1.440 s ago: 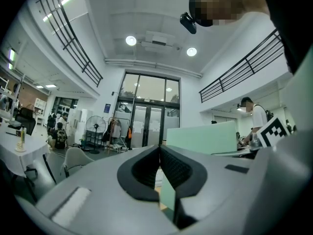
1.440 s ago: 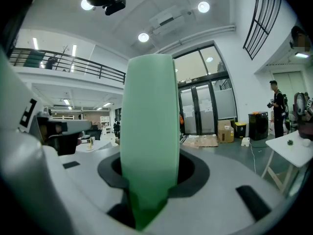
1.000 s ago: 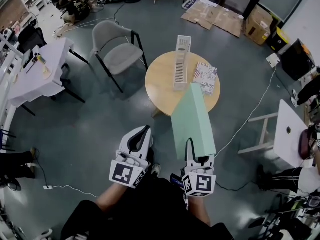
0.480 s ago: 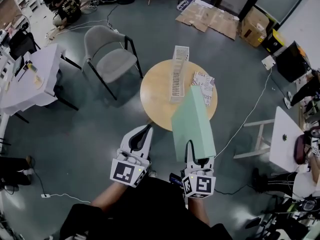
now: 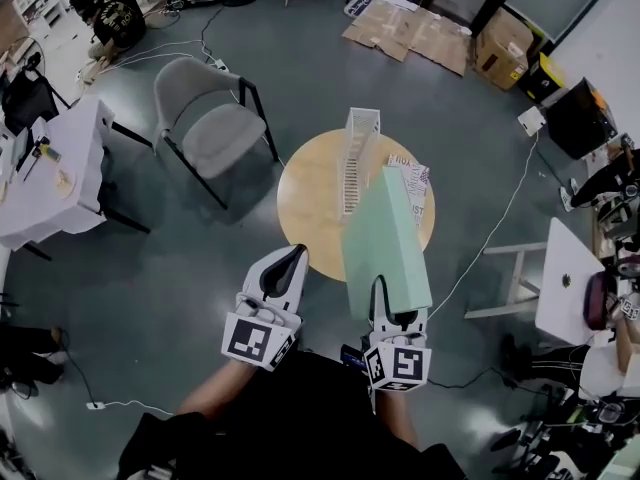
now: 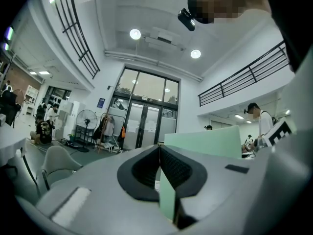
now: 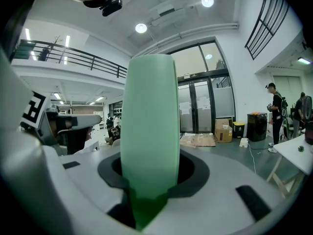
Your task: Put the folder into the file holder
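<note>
Right gripper: I have jaws clamped on folder near edge. Folder projects ahead of jaws, edge-on, likely for slotting into holder. Holder upright on table, ahead of folder tip. Left gripper: jaws together, empty, alongside.

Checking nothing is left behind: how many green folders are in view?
1: the green folder, held in the right gripper near the round table. Others could be hidden.
</note>
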The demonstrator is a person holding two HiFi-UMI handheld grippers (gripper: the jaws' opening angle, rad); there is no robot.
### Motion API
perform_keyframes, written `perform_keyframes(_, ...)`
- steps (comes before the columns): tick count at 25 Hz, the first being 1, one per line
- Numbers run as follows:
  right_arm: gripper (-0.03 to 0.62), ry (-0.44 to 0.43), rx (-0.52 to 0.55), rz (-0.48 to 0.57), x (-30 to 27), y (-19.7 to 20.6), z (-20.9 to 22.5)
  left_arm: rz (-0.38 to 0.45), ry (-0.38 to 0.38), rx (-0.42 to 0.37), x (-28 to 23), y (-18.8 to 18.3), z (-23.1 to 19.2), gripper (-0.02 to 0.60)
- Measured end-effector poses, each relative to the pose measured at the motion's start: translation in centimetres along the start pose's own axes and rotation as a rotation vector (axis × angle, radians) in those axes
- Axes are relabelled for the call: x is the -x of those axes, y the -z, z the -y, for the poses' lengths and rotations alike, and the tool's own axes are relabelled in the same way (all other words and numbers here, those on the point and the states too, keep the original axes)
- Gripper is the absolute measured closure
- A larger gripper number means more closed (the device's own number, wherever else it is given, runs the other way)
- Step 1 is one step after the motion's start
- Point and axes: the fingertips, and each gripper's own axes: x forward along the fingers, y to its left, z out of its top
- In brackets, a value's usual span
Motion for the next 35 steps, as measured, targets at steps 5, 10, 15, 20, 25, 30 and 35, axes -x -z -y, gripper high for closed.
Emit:
perform_keyframes(5, 0.448, 0.023, -0.014, -0.009, -3.0, 0.1, -0.2, -0.009, 0.025, 0.011, -1.9, 0.2, -2.3, 0.574)
perform_keyframes(10, 0.449, 0.066, -0.024, -0.020, -5.1, 0.3, -0.2, -0.022, 0.052, 0.020, -3.3, 0.7, -4.5, 0.574)
perform_keyframes(15, 0.448, 0.105, -0.021, 0.009, -6.6, -0.5, -0.4, -0.029, 0.084, 0.019, -4.2, 0.9, -6.4, 0.574)
perform_keyframes(20, 0.448, 0.142, -0.018, 0.015, -7.4, -0.7, -0.1, -0.034, 0.098, 0.027, -4.6, 1.0, -7.2, 0.574)
perform_keyframes(25, 0.450, 0.154, -0.011, 0.045, -9.1, -1.7, 0.6, -0.032, 0.101, 0.028, -5.8, 1.2, -7.9, 0.574)
perform_keyframes(30, 0.450, 0.144, 0.001, 0.066, -10.9, -2.2, 1.6, -0.027, 0.089, 0.031, -7.3, 1.4, -8.1, 0.574)
perform_keyframes(35, 0.450, 0.132, 0.006, 0.076, -13.5, -2.7, 3.0, -0.022, 0.086, 0.025, -9.9, 0.9, -8.1, 0.574)
